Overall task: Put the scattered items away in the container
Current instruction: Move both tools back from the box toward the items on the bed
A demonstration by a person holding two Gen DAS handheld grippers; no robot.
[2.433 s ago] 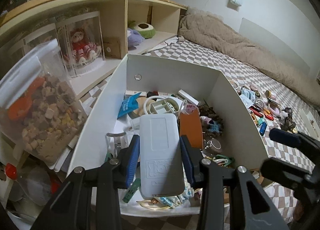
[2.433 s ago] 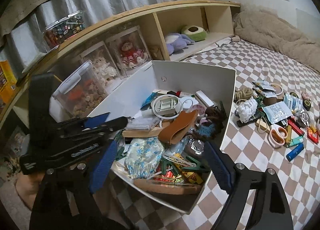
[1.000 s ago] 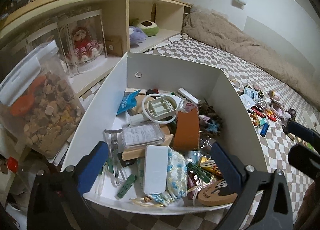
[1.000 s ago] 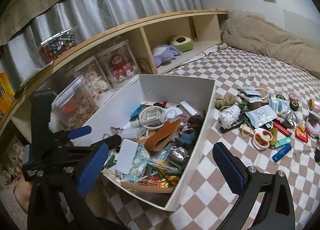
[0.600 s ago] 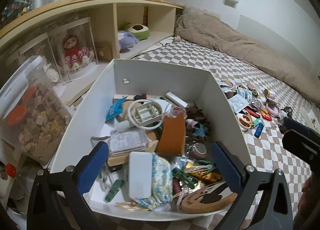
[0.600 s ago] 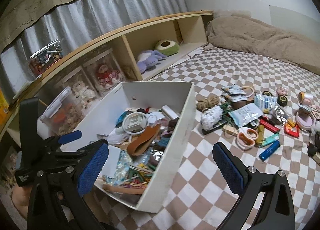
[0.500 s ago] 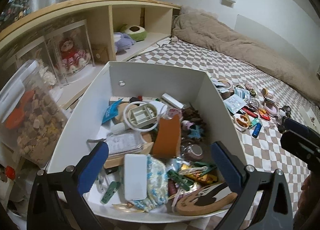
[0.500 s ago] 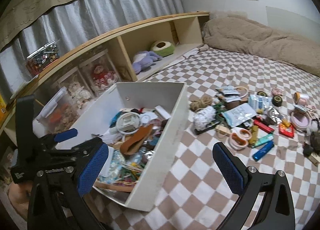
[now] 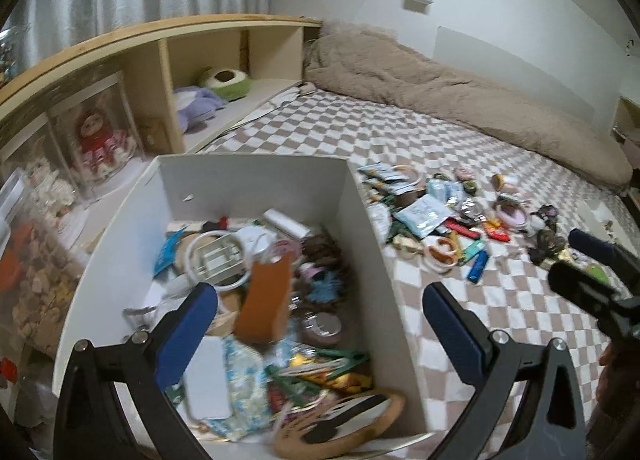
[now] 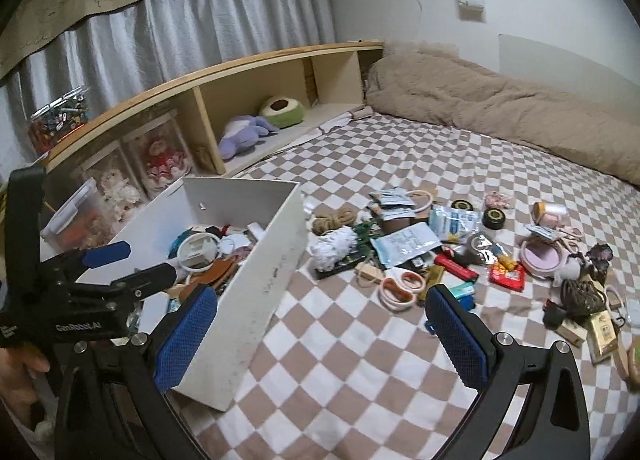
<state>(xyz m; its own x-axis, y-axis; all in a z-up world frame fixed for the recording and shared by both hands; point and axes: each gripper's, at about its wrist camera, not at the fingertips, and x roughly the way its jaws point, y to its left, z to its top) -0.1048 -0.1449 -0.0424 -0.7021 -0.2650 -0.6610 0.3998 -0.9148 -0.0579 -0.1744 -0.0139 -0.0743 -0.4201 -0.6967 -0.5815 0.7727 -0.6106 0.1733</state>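
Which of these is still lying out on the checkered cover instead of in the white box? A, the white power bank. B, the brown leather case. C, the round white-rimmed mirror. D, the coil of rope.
D: the coil of rope lies on the checkered cover, outside the white box, while the other three lie inside the box.

Matt white box [image 10: 256,284] on checked cloth bedcover [image 10: 400,164], wooden shelf [image 10: 208,72].

It is a bedroom at home: a checkered bed cover [image 10: 400,164], a beige duvet [image 10: 500,108], a wooden shelf [image 10: 248,72] with plush toys [image 10: 244,128].
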